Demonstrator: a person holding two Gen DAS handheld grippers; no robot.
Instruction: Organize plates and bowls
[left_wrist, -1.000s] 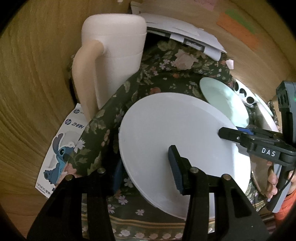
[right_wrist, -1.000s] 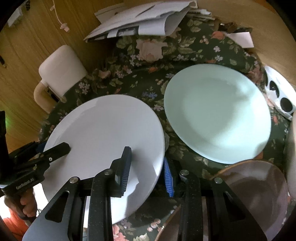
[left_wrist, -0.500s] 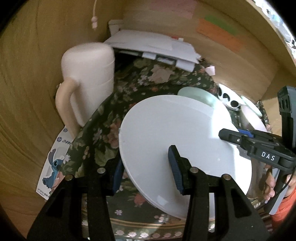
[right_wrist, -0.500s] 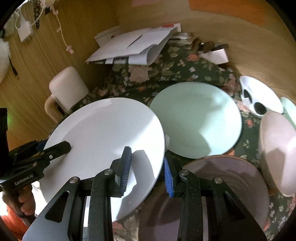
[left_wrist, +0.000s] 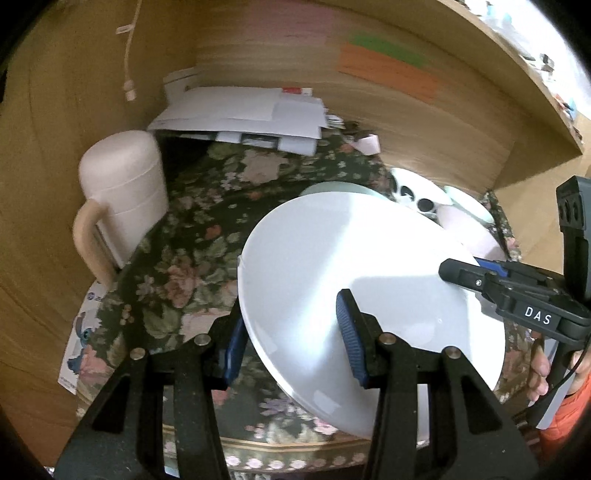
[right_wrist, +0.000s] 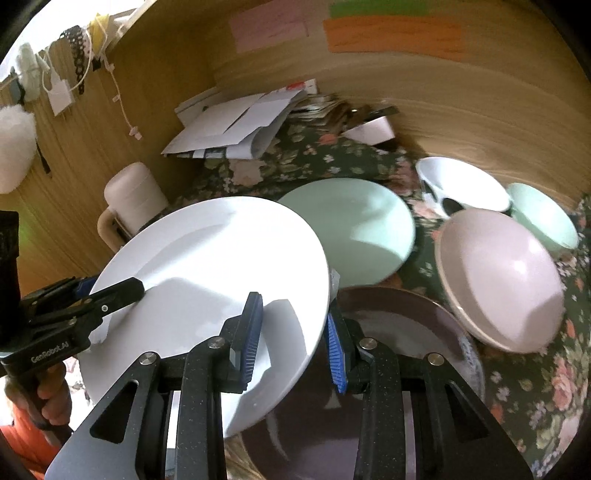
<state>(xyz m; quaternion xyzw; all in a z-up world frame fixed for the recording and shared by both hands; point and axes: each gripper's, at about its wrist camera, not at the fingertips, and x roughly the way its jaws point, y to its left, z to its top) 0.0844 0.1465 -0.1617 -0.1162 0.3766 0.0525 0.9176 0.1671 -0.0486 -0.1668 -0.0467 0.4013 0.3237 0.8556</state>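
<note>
Both grippers have lifted the round white ceramic plate (right_wrist: 218, 280) off the dark floral tablecloth (left_wrist: 192, 258) since a second ago, and more of the wooden back wall (right_wrist: 461, 107) now shows above the dishes. In the right wrist view the plate hangs tilted over the cloth, its right edge overlapping the dark brown round plate (right_wrist: 399, 350) lying at about five o'clock from it.

The left gripper (left_wrist: 291, 332) is partly closed, its blue pads clamped across the plate's left rim. The right gripper (right_wrist: 293, 339) is closed narrower, pinching the plate's opposite rim, with one pad on top and one beneath. Each gripper appears in the other's view, held by a hand (right_wrist: 51, 391) at the picture's edge.

At one o'clock from the white plate lies a pale green round plate (right_wrist: 362, 232) flat on the cloth. Further toward three o'clock sit a pink bowl (right_wrist: 498, 277), a white bowl with black spots (right_wrist: 461, 188) and a small pale green bowl (right_wrist: 543, 218), close together. At ten o'clock stands a cream lidded jug with a handle (left_wrist: 122, 199), and at twelve a heap of white papers (left_wrist: 243, 114) rests against the wall.
</note>
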